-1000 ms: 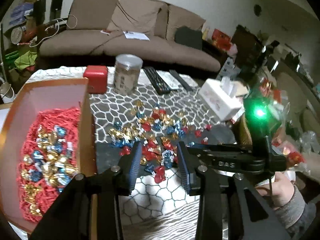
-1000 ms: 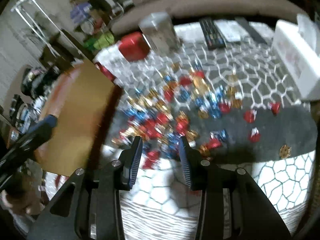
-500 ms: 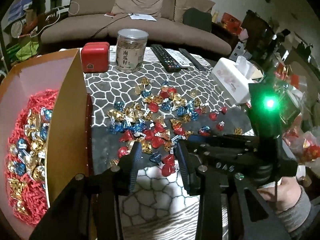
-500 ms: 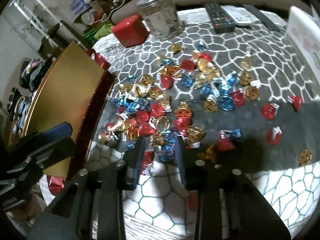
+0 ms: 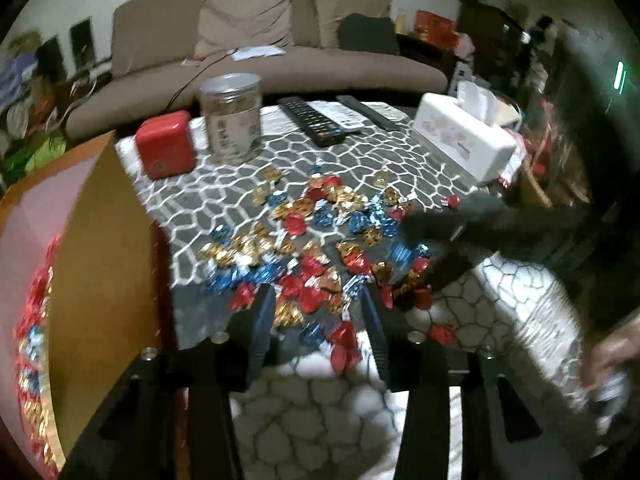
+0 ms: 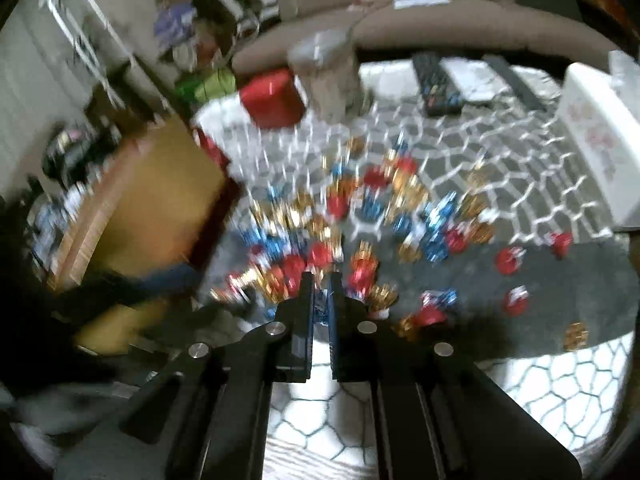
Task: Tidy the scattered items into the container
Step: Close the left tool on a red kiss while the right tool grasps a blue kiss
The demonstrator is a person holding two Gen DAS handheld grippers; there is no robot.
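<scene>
Many red, blue and gold foil-wrapped candies (image 5: pixel 312 236) lie scattered on the patterned table; they also show in the right wrist view (image 6: pixel 384 216). A gold box (image 5: pixel 100 248) with red shreds and candies inside stands at the left, also in the right wrist view (image 6: pixel 160 200). My left gripper (image 5: pixel 316 320) is open, low over the near edge of the pile. My right gripper (image 6: pixel 320 296) has its jaws nearly closed on a blue candy (image 6: pixel 319 308) at the pile's near edge. It reaches in from the right in the left wrist view (image 5: pixel 440 224).
A red tin (image 5: pixel 166 144), a clear jar (image 5: pixel 232 116), remote controls (image 5: pixel 316 120) and a white tissue box (image 5: pixel 464 140) stand at the back of the table. A sofa (image 5: pixel 260 40) lies beyond. The views are motion-blurred.
My right gripper has closed from open onto a blue candy at the pile's near edge. My left gripper has shifted closer to the pile and stays open.
</scene>
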